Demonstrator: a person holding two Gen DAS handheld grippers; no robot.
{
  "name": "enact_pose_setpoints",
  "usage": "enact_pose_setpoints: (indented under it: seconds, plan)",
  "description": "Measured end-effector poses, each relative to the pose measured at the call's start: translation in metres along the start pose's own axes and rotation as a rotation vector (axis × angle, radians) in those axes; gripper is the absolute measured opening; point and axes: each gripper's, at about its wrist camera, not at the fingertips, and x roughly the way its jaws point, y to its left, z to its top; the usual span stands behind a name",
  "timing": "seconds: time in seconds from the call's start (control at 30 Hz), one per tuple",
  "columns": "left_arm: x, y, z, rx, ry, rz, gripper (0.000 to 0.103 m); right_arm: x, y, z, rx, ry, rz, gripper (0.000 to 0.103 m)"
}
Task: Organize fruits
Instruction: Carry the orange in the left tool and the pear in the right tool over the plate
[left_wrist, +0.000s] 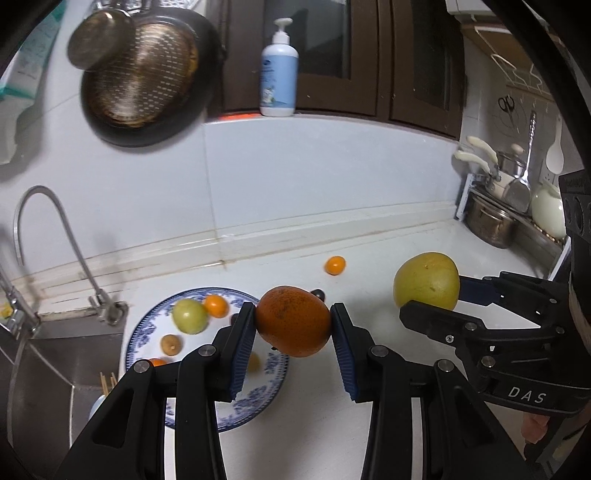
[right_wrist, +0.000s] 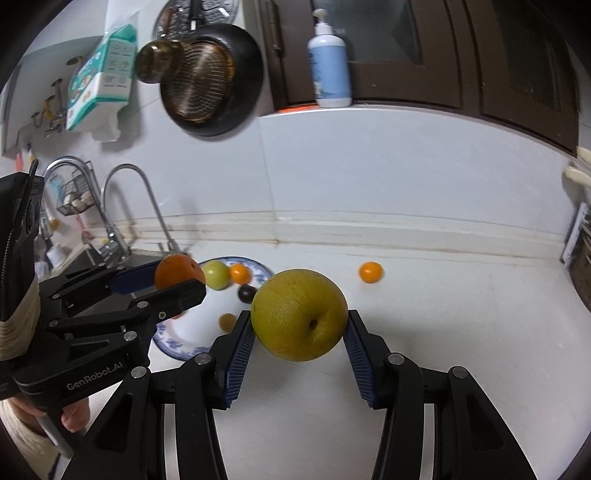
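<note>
My left gripper is shut on a big orange and holds it above the right part of a blue-patterned plate. The plate holds a green fruit, a small orange fruit and a brownish one. My right gripper is shut on a large yellow-green pear above the counter, right of the plate. The pear and right gripper show in the left wrist view; the orange and left gripper show in the right wrist view.
A small orange fruit lies on the white counter near the back wall. A dark round fruit sits beside the plate. A sink with faucet is at left. Pots stand at the right. A pan hangs on the wall; a pump bottle stands on the ledge.
</note>
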Motion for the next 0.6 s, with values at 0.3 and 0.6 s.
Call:
enact_pose_setpoints:
  seconds: [0.3, 0.6]
  plan:
    - [-0.016, 0.029, -0.005, -0.024, -0.021, 0.05, 0.04, 0.006, 0.03, 0.009, -0.04, -0.012, 0.054, 0.05]
    - [-0.02, 0.058, -0.014, -0.046, -0.006, 0.076, 0.04, 0.021, 0.058, 0.016, -0.072, 0.0, 0.09, 0.05]
